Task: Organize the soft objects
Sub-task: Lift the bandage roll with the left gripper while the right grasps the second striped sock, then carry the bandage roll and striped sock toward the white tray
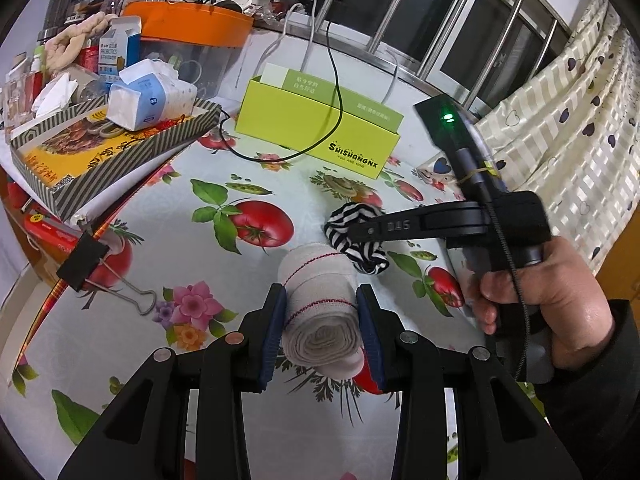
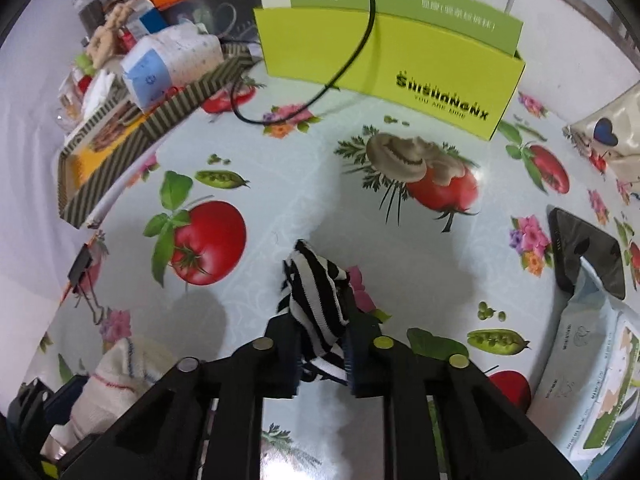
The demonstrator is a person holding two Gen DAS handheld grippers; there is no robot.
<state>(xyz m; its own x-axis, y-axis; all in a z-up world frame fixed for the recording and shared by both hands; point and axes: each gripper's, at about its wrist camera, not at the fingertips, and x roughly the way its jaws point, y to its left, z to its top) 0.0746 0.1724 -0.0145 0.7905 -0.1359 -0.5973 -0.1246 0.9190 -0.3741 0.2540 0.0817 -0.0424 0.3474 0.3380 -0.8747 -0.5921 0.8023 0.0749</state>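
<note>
Rolled towel [image 1: 320,304] between fingers of left gripper [image 1: 322,300], near edge of table [image 1: 224,320]. Striped sock [image 1: 358,236] just beyond towel, to its right, pinched in right gripper [image 2: 320,344]. Open box [image 1: 320,128] at far middle of table, cable [image 1: 336,92] draped over it. Tray [image 1: 112,152] far left, tissue pack [image 1: 152,98] in it, bin [image 1: 188,20] behind. Binder clip [image 1: 86,260] at left table edge. In right wrist view: phone [image 2: 586,252] at right, overlapping wipes pack [image 2: 588,364] nearer.

Left claw [image 1: 322,304] clamped on a cloth roll, right claw [image 2: 322,344] pinching striped fabric, level
</note>
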